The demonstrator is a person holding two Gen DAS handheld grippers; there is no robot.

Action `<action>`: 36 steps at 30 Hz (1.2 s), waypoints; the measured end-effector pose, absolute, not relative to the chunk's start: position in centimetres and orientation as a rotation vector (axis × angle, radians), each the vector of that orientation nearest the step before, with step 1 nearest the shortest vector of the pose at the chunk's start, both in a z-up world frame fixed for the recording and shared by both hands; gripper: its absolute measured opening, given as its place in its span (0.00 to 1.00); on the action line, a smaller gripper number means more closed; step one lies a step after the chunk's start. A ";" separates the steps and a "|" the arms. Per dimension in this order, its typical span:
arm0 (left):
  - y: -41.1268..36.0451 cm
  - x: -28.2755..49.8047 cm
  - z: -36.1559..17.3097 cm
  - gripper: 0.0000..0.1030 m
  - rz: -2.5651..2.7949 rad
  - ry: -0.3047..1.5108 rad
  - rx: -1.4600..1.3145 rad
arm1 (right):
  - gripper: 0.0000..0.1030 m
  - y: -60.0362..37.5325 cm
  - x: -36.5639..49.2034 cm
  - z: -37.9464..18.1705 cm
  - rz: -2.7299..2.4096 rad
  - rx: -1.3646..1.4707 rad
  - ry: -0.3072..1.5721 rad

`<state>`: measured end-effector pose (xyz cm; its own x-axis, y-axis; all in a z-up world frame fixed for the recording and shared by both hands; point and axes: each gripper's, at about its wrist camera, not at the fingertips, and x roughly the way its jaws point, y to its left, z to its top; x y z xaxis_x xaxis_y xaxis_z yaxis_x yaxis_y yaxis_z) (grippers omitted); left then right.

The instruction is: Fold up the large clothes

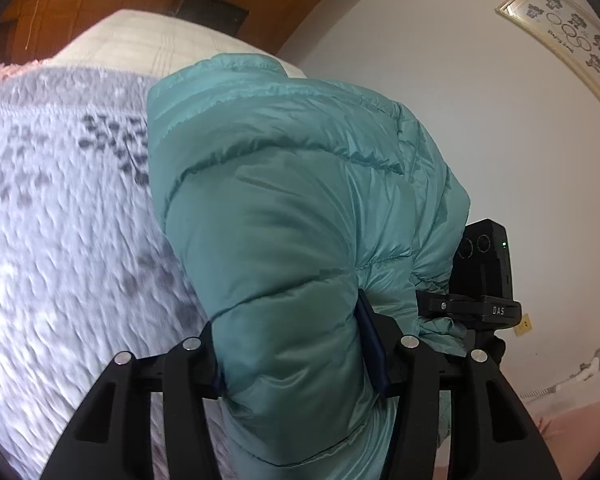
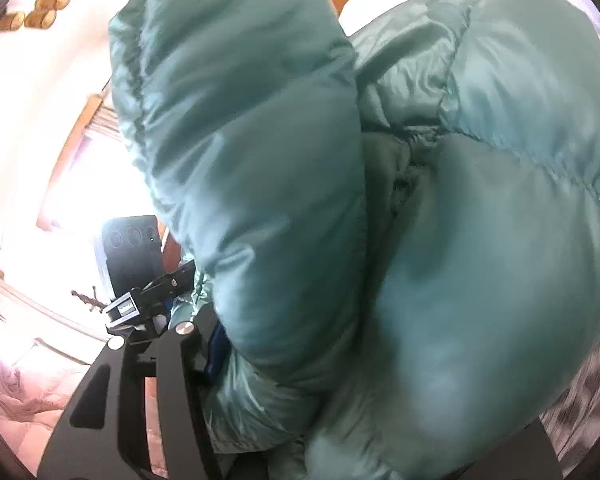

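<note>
Mid-fold, prob: teal puffer jacket [image 1: 300,200] bunched, lifted over the bed's grey blanket [image 1: 60,220]. Left gripper [image 1: 300,364] clamps it; right gripper [image 2: 284,364] too (one jaw hidden). Laying flat remains.

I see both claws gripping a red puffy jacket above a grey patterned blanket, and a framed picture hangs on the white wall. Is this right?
Not quite: the jacket is teal, not red, as the left wrist view shows. The rest holds: the left claw and the right claw both grip it above the grey patterned blanket, and a framed picture hangs on the white wall.
</note>
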<state>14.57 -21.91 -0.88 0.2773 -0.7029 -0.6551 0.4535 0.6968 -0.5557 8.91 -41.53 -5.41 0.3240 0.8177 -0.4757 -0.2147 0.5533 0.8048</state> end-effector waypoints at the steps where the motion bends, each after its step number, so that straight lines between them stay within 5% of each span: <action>1: -21.3 14.3 -0.7 0.51 -0.788 1.019 -0.282 | 0.54 -41.0 9.8 -5.1 0.760 0.690 1.021; 18: -15.2 25.9 -0.8 0.51 -0.679 0.905 -0.277 | 0.54 -34.9 19.0 -4.4 0.826 0.556 1.012; 30: -10.6 31.9 -7.6 0.51 -0.576 1.000 -0.328 | 0.54 -32.2 22.7 -10.1 0.813 0.629 1.175; 36: -9.2 31.5 -10.4 0.59 -0.584 1.026 -0.356 | 0.63 -31.8 22.7 -12.1 0.799 0.713 1.197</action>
<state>31.49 -9.22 -10.37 0.3869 -0.6076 -0.6936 0.2868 0.7942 -0.5358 22.69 -31.81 -12.10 0.1690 0.8398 -0.5159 -0.1547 0.5395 0.8276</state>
